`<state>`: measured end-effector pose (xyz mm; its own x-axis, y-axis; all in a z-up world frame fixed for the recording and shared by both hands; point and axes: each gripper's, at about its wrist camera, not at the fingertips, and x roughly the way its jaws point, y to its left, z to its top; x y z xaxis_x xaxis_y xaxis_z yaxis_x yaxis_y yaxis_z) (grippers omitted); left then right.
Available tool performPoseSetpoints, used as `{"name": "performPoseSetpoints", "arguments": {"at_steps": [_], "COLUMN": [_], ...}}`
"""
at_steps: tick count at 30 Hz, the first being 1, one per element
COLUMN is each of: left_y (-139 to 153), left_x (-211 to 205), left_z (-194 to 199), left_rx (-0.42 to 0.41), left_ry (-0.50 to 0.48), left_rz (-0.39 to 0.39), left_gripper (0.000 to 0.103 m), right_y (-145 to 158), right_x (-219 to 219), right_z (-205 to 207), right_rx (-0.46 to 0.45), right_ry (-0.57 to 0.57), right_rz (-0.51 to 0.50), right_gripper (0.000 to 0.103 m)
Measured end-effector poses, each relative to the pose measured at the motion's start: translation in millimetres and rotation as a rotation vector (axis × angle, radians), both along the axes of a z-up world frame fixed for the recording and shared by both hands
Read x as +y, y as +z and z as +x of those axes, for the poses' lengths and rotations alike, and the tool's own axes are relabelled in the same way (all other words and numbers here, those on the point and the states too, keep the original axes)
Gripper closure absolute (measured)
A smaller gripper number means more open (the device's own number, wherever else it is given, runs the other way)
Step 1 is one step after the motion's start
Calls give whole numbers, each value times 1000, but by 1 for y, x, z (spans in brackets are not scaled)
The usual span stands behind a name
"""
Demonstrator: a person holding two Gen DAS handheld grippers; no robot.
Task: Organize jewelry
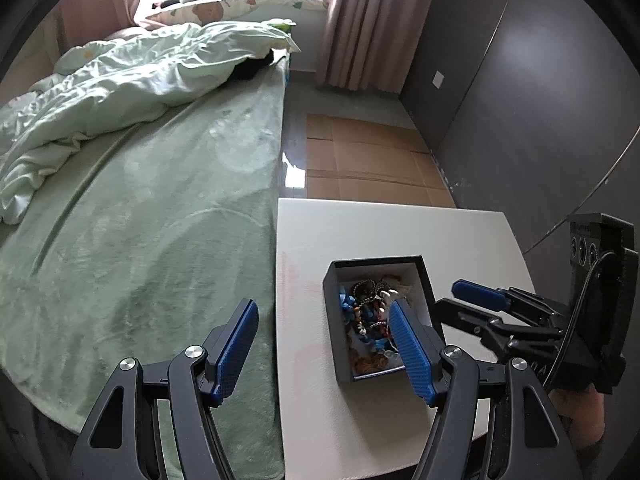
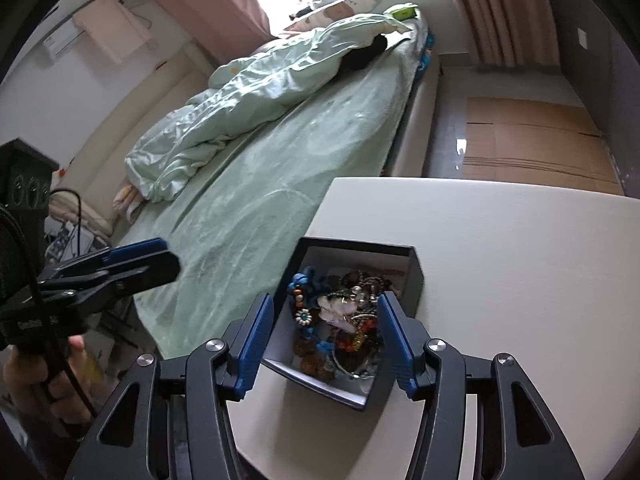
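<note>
Hovering over an open jewelry box, both tools unloaded.
Left: bed (image 1: 140, 208) under a green blanket. Left gripper (image 1: 324, 350) spread wide, holding nothing, at the near left of the box. Centre: black jewelry box (image 2: 416, 276) on the white table (image 2: 500, 260), heaped with tangled bead strands (image 2: 344, 320). Right gripper (image 2: 324, 338) released, straddling the box. Risk: one pull lifts the whole knot, tipping the box.

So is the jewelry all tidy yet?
Not yet. Nothing looks sorted: the jewelry lies tangled in the open black box on the white table. The left gripper and right gripper are open, holding nothing. All the sorting is left.
</note>
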<state>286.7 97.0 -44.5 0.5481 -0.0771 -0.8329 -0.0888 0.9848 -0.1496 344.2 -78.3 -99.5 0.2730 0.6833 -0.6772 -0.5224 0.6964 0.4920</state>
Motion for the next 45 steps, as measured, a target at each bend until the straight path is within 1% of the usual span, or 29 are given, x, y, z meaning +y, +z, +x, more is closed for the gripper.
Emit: {"name": "performPoseSetpoints", "arguments": {"at_steps": [5, 6, 8, 10, 12, 14, 15, 19, 20, 23, 25, 26, 28, 34, 38, 45], "left_y": [10, 12, 16, 21, 26, 30, 34, 49, 53, 64, 72, 75, 80, 92, 101, 111], "left_x": [-5, -7, -12, -17, -23, -26, -28, -36, -38, -46, -52, -54, -58, -72, -80, -87], "left_z": [-13, -15, -23, -30, -39, -48, -53, -78, -83, -102, -115, -123, -134, -176, -207, -254], "left_rx": [-36, -41, -57, -73, -90, -108, -121, -188, -201, -240, -268, -281, -300, -352, -396, -447], "left_ry": [-12, -13, -21, -30, -34, -37, -37, -34, -34, -34, -36, -36, -35, -53, -61, -72], "left_rz": [-9, -8, -10, -5, -7, -19, -21, -30, -29, -20, -16, -15, -16, 5, 10, 21], "left_gripper": [34, 32, 25, 22, 22, 19, 18, 9, 8, 5, 3, 1, 0, 0, 0, 0], "right_y": [3, 4, 8, 13, 21, 30, 34, 45, 48, 57, 63, 66, 74, 98, 112, 130], "right_x": [-21, -25, -33, -38, -44, -53, -58, -73, -78, -93, -102, -107, -116, -134, -142, -148], "right_z": [-7, -9, -16, -24, -34, -47, -53, -73, -80, -99, -111, -118, -132, -177, -205, -251], "right_rx": [6, 10, 7, -5, -14, -40, -45, -67, -69, -92, -107, -113, -135, -183, -213, -246], "right_ry": [-53, -62, -72, -81, -90, -102, -107, -157, -174, -230, -260, -277, -308, -349, -358, -374], "right_rz": [12, 15, 11, -4, -11, -25, -16, -31, -32, -47, -46, -50, -69, -70, -65, -67], "right_gripper": [48, 46, 41, 41, 39, 31, 26, 19, 17, 6, 4, 0, 0, 0, 0, 0]}}
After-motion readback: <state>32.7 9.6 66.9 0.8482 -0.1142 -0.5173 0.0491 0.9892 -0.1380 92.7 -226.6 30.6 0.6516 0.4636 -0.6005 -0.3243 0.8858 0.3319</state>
